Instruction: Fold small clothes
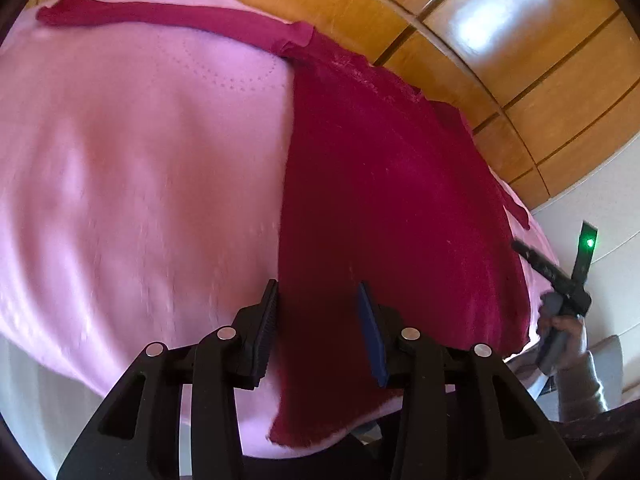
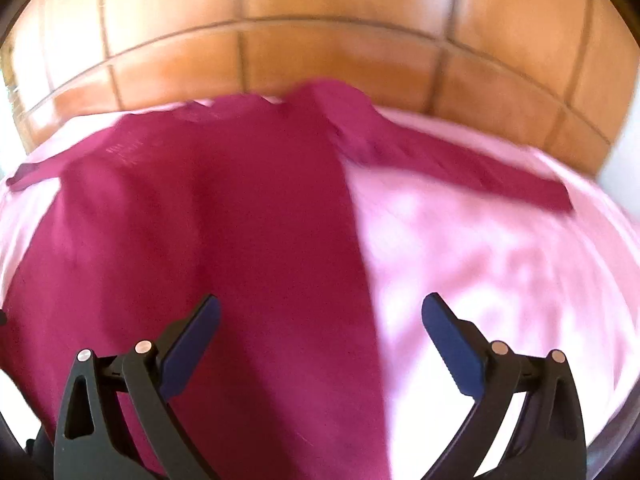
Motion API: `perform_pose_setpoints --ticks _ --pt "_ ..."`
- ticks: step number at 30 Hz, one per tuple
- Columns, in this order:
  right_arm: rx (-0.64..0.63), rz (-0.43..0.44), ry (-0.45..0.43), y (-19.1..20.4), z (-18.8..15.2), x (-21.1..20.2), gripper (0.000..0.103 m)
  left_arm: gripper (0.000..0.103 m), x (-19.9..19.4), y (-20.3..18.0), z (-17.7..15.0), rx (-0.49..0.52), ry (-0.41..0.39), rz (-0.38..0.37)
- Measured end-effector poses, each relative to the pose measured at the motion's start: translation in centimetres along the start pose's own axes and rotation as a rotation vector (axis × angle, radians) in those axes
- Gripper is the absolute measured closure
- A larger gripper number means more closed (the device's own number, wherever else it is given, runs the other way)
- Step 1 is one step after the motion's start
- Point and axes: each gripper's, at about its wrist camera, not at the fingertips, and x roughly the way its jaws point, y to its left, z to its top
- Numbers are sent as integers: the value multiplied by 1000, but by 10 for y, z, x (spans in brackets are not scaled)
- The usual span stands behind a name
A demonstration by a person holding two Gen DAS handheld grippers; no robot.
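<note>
A dark red long-sleeved top point(image 1: 380, 200) lies flat on a pink cover point(image 1: 140, 180). One sleeve point(image 1: 160, 20) stretches out to the left in the left wrist view. My left gripper point(image 1: 320, 300) is open, its fingers straddling the top's left side edge near the hem. The other gripper point(image 1: 560, 280), held in a hand, shows at the right of that view. In the right wrist view, which is blurred, the top point(image 2: 200, 220) fills the left and a sleeve point(image 2: 460, 160) runs right. My right gripper point(image 2: 320, 320) is wide open above the top's right edge.
The pink cover point(image 2: 500, 260) spreads over a rounded surface. Orange-brown floor tiles point(image 2: 320, 20) lie beyond it. A white wall point(image 1: 608, 208) stands at the right of the left wrist view.
</note>
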Motion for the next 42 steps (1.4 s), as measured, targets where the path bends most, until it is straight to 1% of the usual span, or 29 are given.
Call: perform_pose_setpoints --ticks 1,2,3,4,5,6,7,8,9,13,15,16,18,19,20,22,23,24,25,26,28,29,33,35,36,39,42 --pt "23 51 35 -6 -11 -2 21 72 0 -1 -1 -22 6 -10" --pt "33 78 51 -8 -18 -4 30 79 1 0 -3 -23 8 -8" --pt "38 98 61 -6 -24 -6 32 90 4 3 -4 -13 10 3" --pt "38 121 68 -3 -33 -9 40 94 5 1 -6 1 10 15" --pt "35 132 69 0 -38 -11 49 95 5 2 -6 2 3 19" --pt "24 140 68 4 -42 -13 55 96 3 2 -6 -2 -5 21" --pt "7 148 66 8 -43 -15 70 97 3 4 -3 -1 -12 25" --pt "-3 148 63 10 -45 -17 88 97 0 3 -4 0 -19 32" --pt "-16 144 57 12 -45 -21 93 97 -1 1 -5 0 -26 37" --pt "-1 184 32 3 -42 -38 94 98 -1 8 -11 -4 -28 60" --pt "-27 180 57 2 -46 -37 94 98 3 13 -18 -9 -8 96" --pt "-43 171 81 2 -50 -33 94 97 5 15 -21 -6 4 100" --pt "-41 173 103 -2 -52 -28 94 96 7 10 -20 11 12 127" --pt "-37 179 107 -4 -51 -26 93 89 7 9 -19 16 8 143" --pt "-24 187 105 -8 -49 -25 90 86 5 8 -17 22 6 157" --pt "-1 197 98 -16 -46 -26 81 69 -4 10 -12 31 -31 205" --pt "28 197 77 -25 -40 -27 66 65 -11 9 -5 27 -69 225" --pt "63 197 58 -38 -39 -30 57 62 -17 10 -1 22 -96 234" --pt "111 199 37 -51 -32 -29 50 62 -20 8 5 19 -121 241" --pt "192 202 10 -73 -22 -24 51 61 -25 5 13 18 -153 246" --pt "291 193 -23 -101 -8 -16 51 45 -27 -1 24 23 -194 248" --pt "366 183 -46 -124 2 -7 51 43 -26 -5 28 26 -208 245" --pt "607 150 -92 -203 36 31 50 43 -8 -20 40 37 -189 218" --pt "701 132 -99 -236 51 52 52 43 3 -29 41 49 -176 210" --pt "746 118 -98 -251 59 64 52 43 9 -33 41 51 -156 199" --pt "855 87 -106 -289 81 95 55 43 27 -47 39 84 -120 202" --pt "907 64 -127 -311 105 115 55 43 42 -60 40 116 -82 205"
